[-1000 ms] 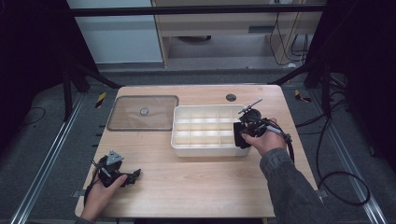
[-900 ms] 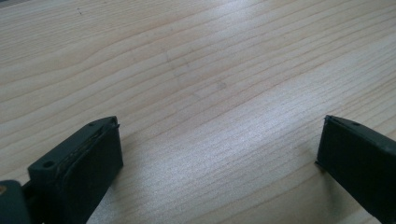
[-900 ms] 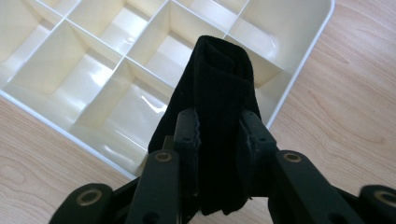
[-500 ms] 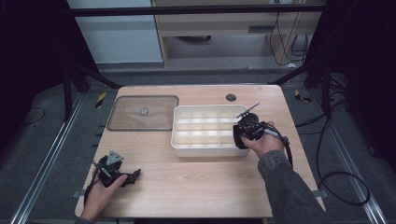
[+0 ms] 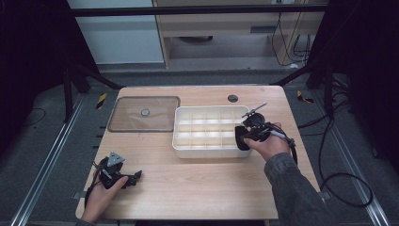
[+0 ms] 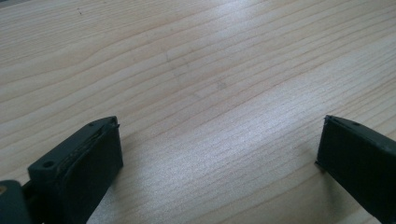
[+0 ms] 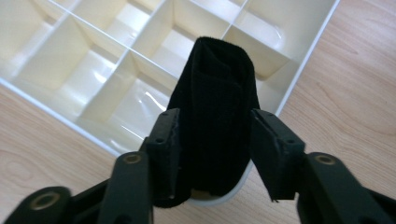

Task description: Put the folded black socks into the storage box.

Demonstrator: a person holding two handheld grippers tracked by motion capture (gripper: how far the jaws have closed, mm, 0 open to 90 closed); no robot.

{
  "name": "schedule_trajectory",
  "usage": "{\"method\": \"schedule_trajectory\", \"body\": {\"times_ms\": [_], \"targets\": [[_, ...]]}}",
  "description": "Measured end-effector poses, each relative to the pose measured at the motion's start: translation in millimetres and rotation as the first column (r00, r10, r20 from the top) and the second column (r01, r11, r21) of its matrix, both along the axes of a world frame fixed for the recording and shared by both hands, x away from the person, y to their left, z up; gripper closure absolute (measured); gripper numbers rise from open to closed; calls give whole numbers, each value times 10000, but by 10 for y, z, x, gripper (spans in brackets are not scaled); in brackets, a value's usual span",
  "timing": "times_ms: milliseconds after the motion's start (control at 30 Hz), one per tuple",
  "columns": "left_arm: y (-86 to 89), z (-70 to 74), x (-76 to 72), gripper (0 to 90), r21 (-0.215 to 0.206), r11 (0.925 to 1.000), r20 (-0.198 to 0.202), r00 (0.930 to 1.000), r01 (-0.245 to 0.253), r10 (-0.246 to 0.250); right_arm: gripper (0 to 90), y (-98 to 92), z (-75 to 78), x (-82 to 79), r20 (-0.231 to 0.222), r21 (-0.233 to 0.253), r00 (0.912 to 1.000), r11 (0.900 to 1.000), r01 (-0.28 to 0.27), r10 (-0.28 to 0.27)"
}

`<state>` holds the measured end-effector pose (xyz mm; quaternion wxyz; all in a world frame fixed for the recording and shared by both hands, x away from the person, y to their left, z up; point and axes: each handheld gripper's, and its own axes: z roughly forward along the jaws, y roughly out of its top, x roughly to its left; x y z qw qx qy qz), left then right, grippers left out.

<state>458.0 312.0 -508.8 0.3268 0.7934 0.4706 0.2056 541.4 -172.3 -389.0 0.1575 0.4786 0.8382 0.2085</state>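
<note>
Left of the white tray (image 5: 188, 149), the left gripper (image 5: 123, 178) rests low on the table (image 5: 197, 188); its own view reveals fingers (image 6: 77, 172) spread wide over bare wood. At the tray's near right corner, the right gripper (image 5: 241, 136) has its fingers (image 7: 163, 140) clamped on a black cloth roll (image 7: 217, 116), hanging over the corner compartment.
</note>
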Motion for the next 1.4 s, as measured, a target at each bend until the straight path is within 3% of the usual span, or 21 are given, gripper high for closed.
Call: {"method": "schedule_trajectory", "body": {"times_ms": [167, 333, 633, 733, 933, 1400], "targets": [[-2, -1, -3, 0, -12, 10000, 14, 10000, 15, -15, 422, -96, 201, -73, 267, 486, 9996, 9988, -73, 60], [-1, -1, -3, 0, -8, 10000, 12, 10000, 19, -19, 384, -248, 404, -128, 513, 663, 9987, 9978, -79, 45], [-2, -1, -3, 0, -11, 10000, 13, 10000, 16, -16, 701, -492, 700, -165, 688, 634, 9976, 9980, -55, 11], [-2, -1, -4, 0, -12, 10000, 13, 10000, 16, -16, 786, -506, 738, -155, 713, 541, 9974, 9984, -165, 126], [-2, -1, -4, 0, -20, 10000, -2, 10000, 12, -12, 898, -495, 781, -94, 472, 597, 9988, 9981, 117, -146], [-1, 0, -5, 0, -3, 10000, -14, 10000, 17, -17, 900, -337, 696, 75, 225, 182, 9997, 9998, 78, -82]]}}
